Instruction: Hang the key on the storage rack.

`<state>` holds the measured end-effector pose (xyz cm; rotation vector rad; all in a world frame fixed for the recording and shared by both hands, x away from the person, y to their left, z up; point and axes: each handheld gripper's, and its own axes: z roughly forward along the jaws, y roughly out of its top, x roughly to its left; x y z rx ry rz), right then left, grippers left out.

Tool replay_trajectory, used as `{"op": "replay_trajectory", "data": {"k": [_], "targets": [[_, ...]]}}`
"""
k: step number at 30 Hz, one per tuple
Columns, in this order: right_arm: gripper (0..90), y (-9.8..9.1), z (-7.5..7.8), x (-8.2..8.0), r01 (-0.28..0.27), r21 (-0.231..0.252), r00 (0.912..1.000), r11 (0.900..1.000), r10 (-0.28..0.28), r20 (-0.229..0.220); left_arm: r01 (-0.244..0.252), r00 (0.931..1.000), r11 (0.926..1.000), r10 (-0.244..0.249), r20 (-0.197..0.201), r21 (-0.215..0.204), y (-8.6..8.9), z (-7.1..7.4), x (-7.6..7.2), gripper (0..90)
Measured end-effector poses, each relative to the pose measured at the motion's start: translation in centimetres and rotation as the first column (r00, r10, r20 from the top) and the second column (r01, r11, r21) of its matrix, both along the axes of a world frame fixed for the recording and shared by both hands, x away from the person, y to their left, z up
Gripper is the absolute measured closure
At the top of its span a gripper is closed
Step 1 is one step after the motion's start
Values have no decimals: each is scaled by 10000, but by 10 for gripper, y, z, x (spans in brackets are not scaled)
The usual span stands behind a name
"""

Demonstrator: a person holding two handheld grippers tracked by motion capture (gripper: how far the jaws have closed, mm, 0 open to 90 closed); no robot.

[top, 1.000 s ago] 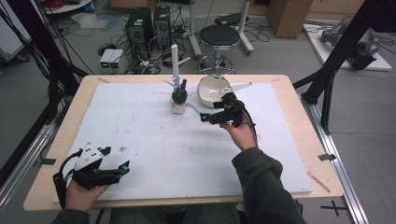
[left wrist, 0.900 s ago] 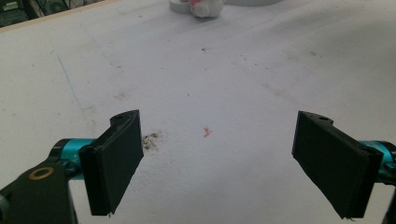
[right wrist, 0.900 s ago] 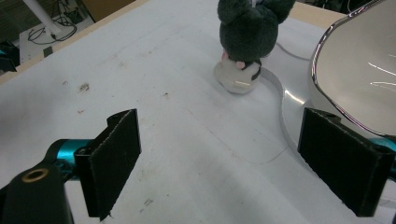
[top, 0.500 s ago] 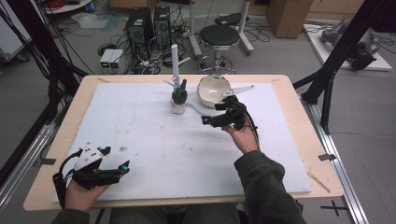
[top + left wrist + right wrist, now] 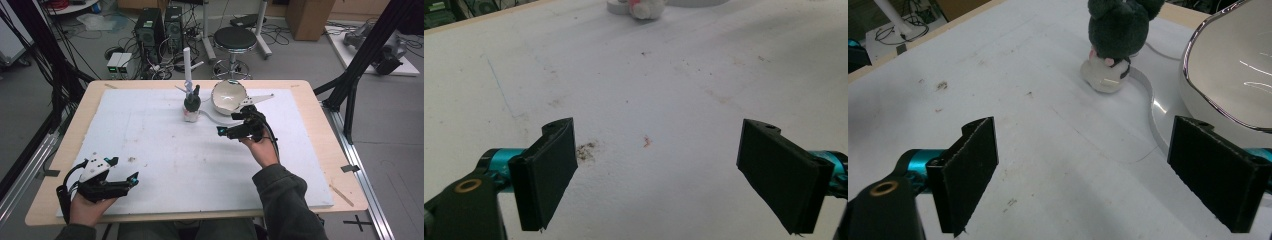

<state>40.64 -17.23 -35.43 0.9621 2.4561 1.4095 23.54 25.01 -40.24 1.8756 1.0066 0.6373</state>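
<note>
A small plush toy [image 5: 191, 106] with a dark head and white body stands upright at the back middle of the white foam sheet [image 5: 150, 135]. Just right of it a white bowl [image 5: 229, 96] lies tilted, resting on a flat white plate. My right gripper [image 5: 227, 124] hovers open just in front of the bowl, pointing left toward the toy. In the right gripper view [image 5: 1103, 180] the toy [image 5: 1118, 35] stands ahead and the bowl [image 5: 1233, 65] is beside the right jaw. My left gripper [image 5: 123, 169] is open and empty at the near left corner, over bare foam [image 5: 659, 175].
A thin white rod [image 5: 187, 65] rises behind the toy. The foam sheet has a few brown stains [image 5: 586, 150]. The wooden table edge [image 5: 330, 165] borders the foam. A stool [image 5: 235, 37], computer towers and cables are on the floor beyond the table.
My right gripper has shifted only slightly in front of the bowl. The left gripper has stayed in place.
</note>
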Motion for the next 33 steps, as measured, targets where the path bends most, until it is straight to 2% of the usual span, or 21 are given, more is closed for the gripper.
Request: {"op": "replay_trajectory", "data": {"k": [10, 24, 33], "targets": [[120, 0, 1, -7, -88, -8, 9998, 10000, 88, 183, -2, 10000, 10000, 2, 7, 15, 0, 0, 0, 166], [119, -11, -6, -15, -19, 10, 9999, 10000, 19, 114, -8, 10000, 10000, 8, 0, 9, -1, 0, 0, 166], [119, -14, -3, -21, -39, -40, 9999, 10000, 39, 162, -13, 10000, 10000, 13, 12, 7, -1, 0, 0, 166]]}}
